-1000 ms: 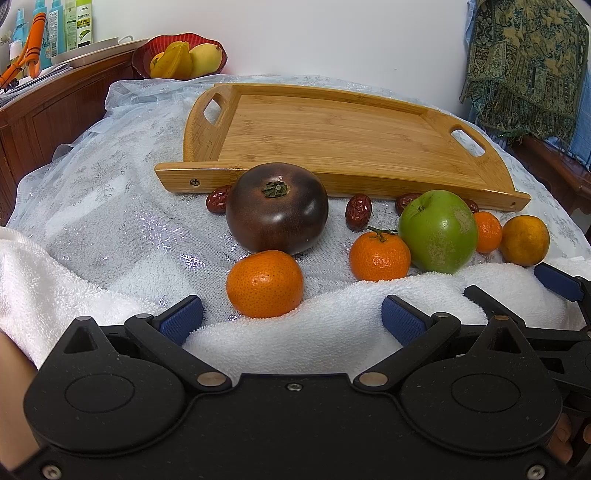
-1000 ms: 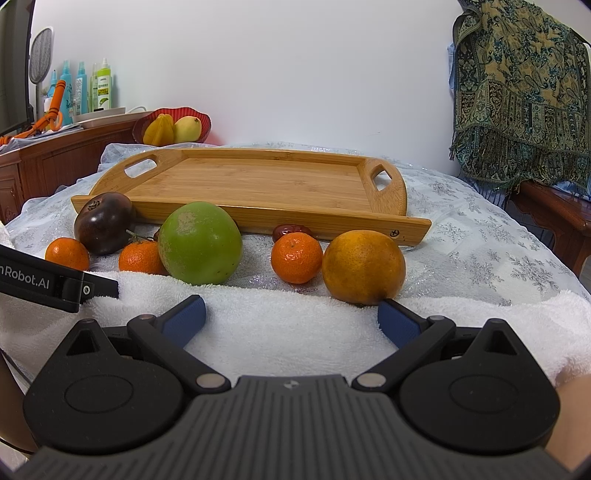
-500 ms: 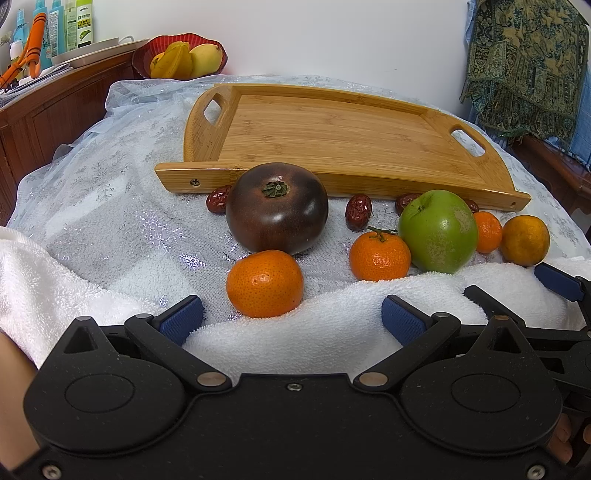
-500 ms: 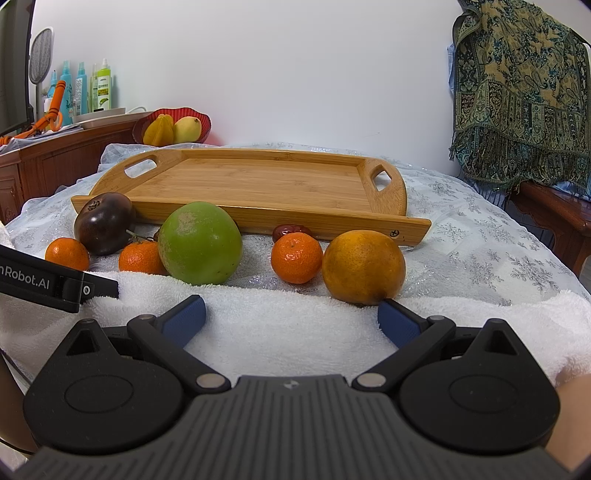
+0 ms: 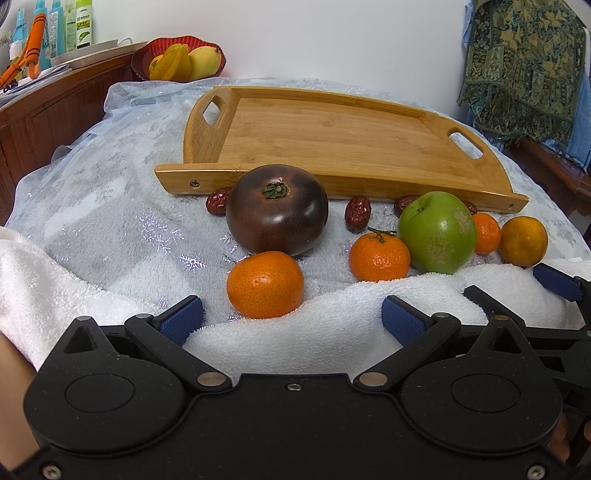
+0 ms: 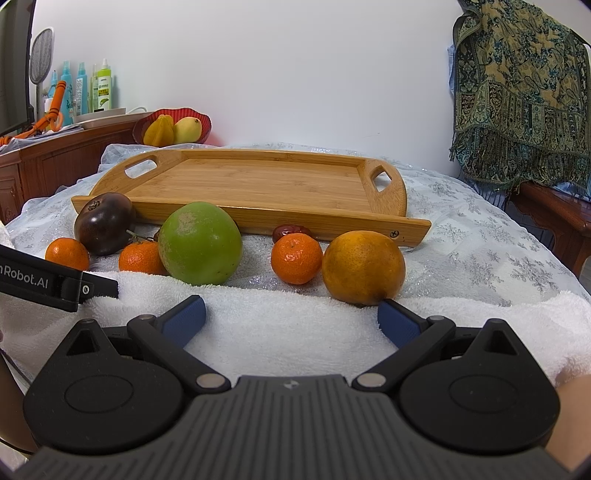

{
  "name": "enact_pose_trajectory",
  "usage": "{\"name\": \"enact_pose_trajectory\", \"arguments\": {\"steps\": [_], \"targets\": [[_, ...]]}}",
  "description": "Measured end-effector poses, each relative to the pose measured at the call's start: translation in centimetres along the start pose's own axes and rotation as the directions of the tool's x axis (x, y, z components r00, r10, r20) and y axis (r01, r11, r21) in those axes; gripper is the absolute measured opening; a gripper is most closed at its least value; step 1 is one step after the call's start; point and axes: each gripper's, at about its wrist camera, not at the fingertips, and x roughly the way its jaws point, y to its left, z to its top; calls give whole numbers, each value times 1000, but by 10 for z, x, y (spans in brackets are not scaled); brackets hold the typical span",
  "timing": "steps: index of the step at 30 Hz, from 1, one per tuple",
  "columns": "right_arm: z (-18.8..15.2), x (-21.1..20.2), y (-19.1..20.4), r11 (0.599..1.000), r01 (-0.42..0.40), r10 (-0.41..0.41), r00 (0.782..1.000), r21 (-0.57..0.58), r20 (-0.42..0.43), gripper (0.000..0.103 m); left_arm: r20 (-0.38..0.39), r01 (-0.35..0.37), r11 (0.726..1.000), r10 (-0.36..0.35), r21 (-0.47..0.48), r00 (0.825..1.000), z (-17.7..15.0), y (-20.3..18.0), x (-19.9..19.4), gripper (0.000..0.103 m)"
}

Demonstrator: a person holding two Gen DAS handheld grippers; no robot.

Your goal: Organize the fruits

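An empty bamboo tray (image 5: 332, 140) (image 6: 266, 184) lies at the back of the table. In front of it sit a dark purple tomato (image 5: 277, 208) (image 6: 104, 223), a green apple (image 5: 437, 232) (image 6: 201, 243), three small mandarins (image 5: 265, 284) (image 5: 379, 254) (image 6: 296, 254), a larger orange (image 6: 364, 266) (image 5: 523, 242) and several red dates (image 5: 357, 214). My left gripper (image 5: 291, 317) is open over the white towel (image 5: 332, 317), just short of the nearest mandarin. Further right, my right gripper (image 6: 291, 317) is also open, its right pad near the orange.
A red bowl of yellow fruit (image 5: 181, 61) (image 6: 171, 127) and bottles (image 5: 72, 27) stand on a wooden cabinet at the back left. A patterned cloth (image 6: 517, 92) hangs over furniture at the right. The table wears a lacy white cover (image 5: 110, 206).
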Motion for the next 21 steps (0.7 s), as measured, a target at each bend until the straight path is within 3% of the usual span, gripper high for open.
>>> {"name": "enact_pose_trajectory", "arguments": {"steps": [13,16,19,21], "targets": [[-5,-1,-4,1000,-10,9,999,29,39,103,16,19,1000,-19,9,1000,-3,6,-3,103],[1,-2,-3,1000,-11,11,1000,13,7,103,-1,23,1000,-23,-4,1000,0,8,-6,103],[4,-9,-10,998,-18,16,999,52,41,103,19,23,1000,-23,-18,1000,1,9,-15,87],[4,-16,-11,998,4,-9,996,55,85,103,43,24,1000,-23,-17,999,1,9,-24,68]]}}
